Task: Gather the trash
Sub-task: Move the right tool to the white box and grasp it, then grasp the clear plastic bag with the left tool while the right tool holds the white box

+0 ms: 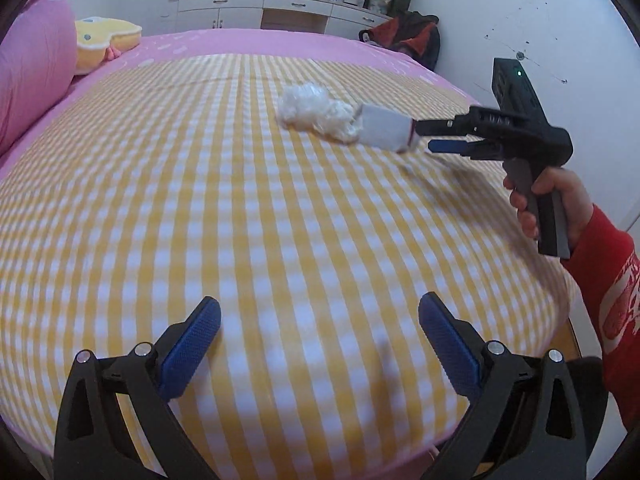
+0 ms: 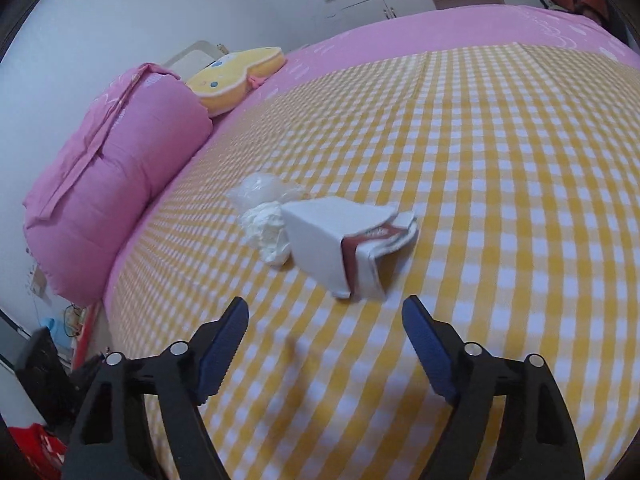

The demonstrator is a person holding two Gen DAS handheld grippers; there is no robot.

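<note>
A crushed white paper carton with a dark red band (image 2: 344,240) lies on the yellow checked bedspread (image 2: 500,184). Behind it lie a crumpled white tissue (image 2: 269,228) and a clear plastic bag (image 2: 264,190). My right gripper (image 2: 324,344) is open and empty, its fingers just short of the carton's open end. In the left wrist view the carton (image 1: 384,128) and the white wad (image 1: 312,110) lie far ahead, with the right gripper (image 1: 424,138) right beside the carton. My left gripper (image 1: 320,344) is open and empty over bare bedspread, well short of the trash.
A rolled pink quilt (image 2: 116,184) and a yellow plush pillow (image 2: 236,76) lie at the head of the bed. White cabinets with potted plants (image 1: 256,8) stand under the window. A dark bag (image 1: 408,36) sits by the far corner. The bed's right edge drops off near my right hand.
</note>
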